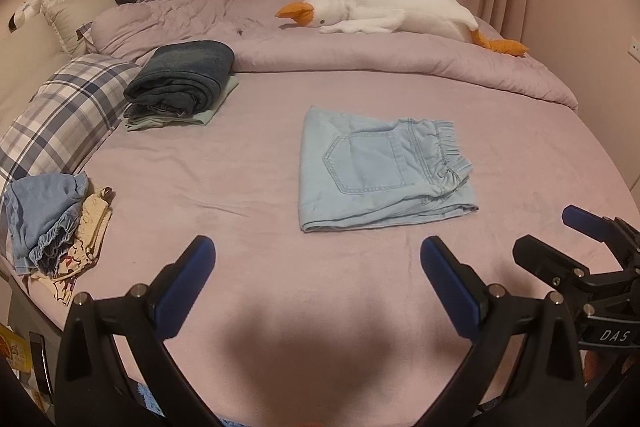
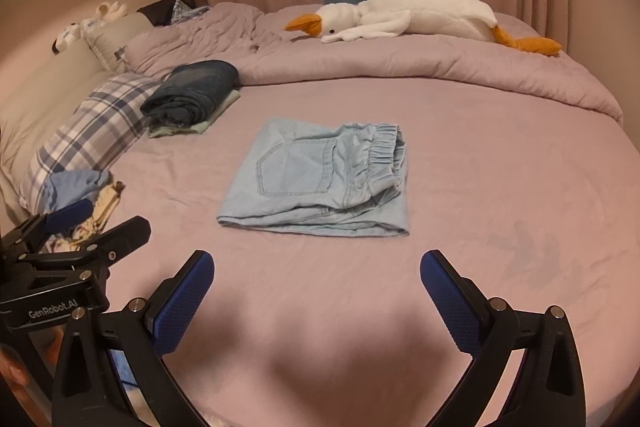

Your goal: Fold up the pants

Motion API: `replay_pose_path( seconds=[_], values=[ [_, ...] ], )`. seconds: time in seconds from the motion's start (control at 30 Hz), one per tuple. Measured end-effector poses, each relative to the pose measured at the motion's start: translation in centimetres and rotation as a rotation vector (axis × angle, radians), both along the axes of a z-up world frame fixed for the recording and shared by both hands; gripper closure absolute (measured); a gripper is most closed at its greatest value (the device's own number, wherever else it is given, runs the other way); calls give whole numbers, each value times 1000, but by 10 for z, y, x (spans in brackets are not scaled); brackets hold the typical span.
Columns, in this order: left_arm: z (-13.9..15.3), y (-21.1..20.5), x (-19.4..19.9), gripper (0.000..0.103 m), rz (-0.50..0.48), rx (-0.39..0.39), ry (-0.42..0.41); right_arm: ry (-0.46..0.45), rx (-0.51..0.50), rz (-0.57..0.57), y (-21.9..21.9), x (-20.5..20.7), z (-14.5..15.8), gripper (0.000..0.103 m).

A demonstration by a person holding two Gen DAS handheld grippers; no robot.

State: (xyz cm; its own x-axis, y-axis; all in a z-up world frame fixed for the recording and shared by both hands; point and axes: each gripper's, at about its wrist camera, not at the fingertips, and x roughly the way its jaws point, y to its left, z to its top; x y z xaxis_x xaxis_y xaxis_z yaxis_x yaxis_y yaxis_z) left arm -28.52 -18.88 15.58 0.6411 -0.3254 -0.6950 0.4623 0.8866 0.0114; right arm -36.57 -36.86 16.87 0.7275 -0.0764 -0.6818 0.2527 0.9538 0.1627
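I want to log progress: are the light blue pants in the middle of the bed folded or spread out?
Folded. The light blue pants lie as a compact rectangle with stacked layers at the near edge, pocket on top.

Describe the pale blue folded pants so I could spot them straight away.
Start at the big white goose plush lying on the rumpled quilt, then come toward the camera onto the flat pink sheet. The pale blue folded pants lie alone mid-bed, back pocket up, unlike the dark jeans pile by the plaid pillow.

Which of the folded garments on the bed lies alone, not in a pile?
The light blue denim pants, folded with the back pocket up, mid-bed. The dark blue jeans rest on a pale green garment.
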Motion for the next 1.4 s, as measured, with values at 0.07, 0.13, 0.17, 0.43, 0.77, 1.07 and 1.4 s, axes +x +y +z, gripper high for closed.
replay_pose_path(
  seconds=[0.07, 0.13, 0.17, 0.43, 0.77, 1.07, 1.4],
  values=[
    [0, -1, 1, 1, 0, 2, 3, 2, 3, -4, 0, 0, 0, 1],
    [-1, -2, 1, 1, 3, 0, 10, 4, 4, -5, -1, 0, -1, 1],
    [-1, -2, 1, 1, 1, -3, 14, 4, 5, -7, -1, 0, -1, 1],
    [-1, -3, 1, 1, -6, -2, 14, 8, 11, -7, -4, 0, 0, 1],
    [-2, -2, 2, 1, -3, 0, 19, 14, 16, -2, -5, 0, 0, 1],
    [-3, -1, 4, 1, -4, 6, 20, 12, 20, -3, -5, 1, 0, 1],
    [-3, -1, 6, 1, -12, 11, 24, 12, 24, -2, -5, 1, -1, 1]
  ],
)
